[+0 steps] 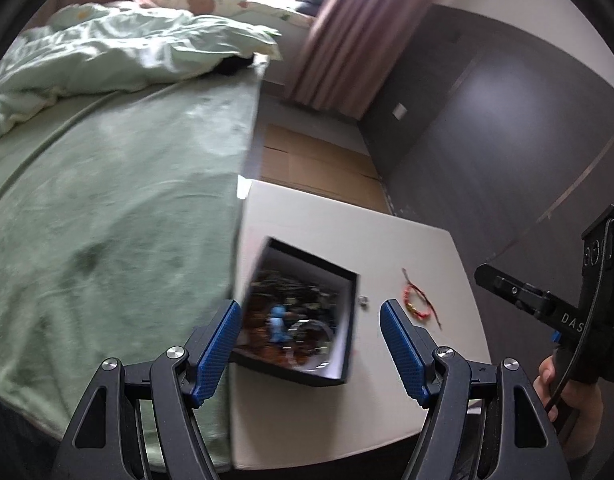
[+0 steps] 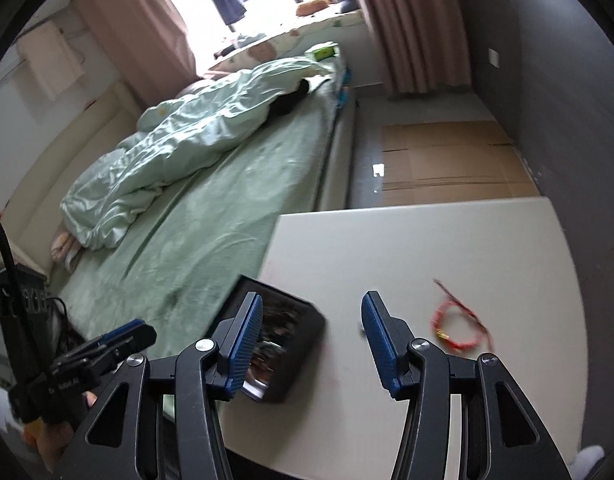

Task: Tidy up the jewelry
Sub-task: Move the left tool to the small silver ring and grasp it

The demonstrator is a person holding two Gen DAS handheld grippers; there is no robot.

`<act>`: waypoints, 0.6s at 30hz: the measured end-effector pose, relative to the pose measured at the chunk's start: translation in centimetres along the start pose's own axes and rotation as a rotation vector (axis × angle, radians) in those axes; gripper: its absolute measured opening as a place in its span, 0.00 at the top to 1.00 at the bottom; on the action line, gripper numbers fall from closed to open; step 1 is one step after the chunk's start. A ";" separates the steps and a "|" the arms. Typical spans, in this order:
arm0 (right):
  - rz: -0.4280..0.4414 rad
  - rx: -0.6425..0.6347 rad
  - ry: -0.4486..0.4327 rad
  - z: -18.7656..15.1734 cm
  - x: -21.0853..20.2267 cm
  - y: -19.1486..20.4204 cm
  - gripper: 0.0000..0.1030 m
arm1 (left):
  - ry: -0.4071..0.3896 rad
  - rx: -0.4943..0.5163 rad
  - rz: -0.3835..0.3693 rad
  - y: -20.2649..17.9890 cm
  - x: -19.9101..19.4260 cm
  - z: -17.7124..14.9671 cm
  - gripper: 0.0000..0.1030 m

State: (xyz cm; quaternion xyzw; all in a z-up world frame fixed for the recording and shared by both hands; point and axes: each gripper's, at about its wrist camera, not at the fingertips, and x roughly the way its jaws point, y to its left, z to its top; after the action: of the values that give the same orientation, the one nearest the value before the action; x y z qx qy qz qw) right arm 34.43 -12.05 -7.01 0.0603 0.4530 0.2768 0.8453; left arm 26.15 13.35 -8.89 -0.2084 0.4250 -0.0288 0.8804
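Both grippers stand open with nothing between their pads: the left gripper (image 1: 311, 344) wide over the black jewelry box (image 1: 303, 320), the right gripper (image 2: 311, 344) narrower, with the red bracelet (image 2: 457, 328) lying on the white table (image 2: 407, 248) just to its right. A clean pick probably needs the right gripper shifted right and lowered until its pads straddle the beads. Only the left wrist view looks into the box's tangled contents and shows a small silver piece (image 1: 363, 300) between box and bracelet.

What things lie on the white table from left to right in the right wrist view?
black box full of jewelry → small silver piece on the table → red bracelet with its loose cord.
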 end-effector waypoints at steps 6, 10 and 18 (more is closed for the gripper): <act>-0.022 0.025 -0.005 -1.3 -1.4 -3.8 0.50 | 0.036 0.082 -0.015 -4.4 2.4 -0.3 0.29; -0.052 0.038 0.002 -2.1 -1.7 -6.7 0.49 | 0.080 0.118 -0.019 -7.1 4.3 -0.4 0.29; -0.078 0.036 0.013 -3.8 -1.5 -11.1 0.49 | 0.157 0.131 0.050 -10.6 8.6 -0.5 0.36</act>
State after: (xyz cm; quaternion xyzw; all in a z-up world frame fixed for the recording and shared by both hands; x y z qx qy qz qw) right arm 35.34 -22.73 -12.01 0.0561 0.4653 0.2359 0.8513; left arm 32.58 1.55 -11.31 -0.1370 0.4947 -0.0506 0.8567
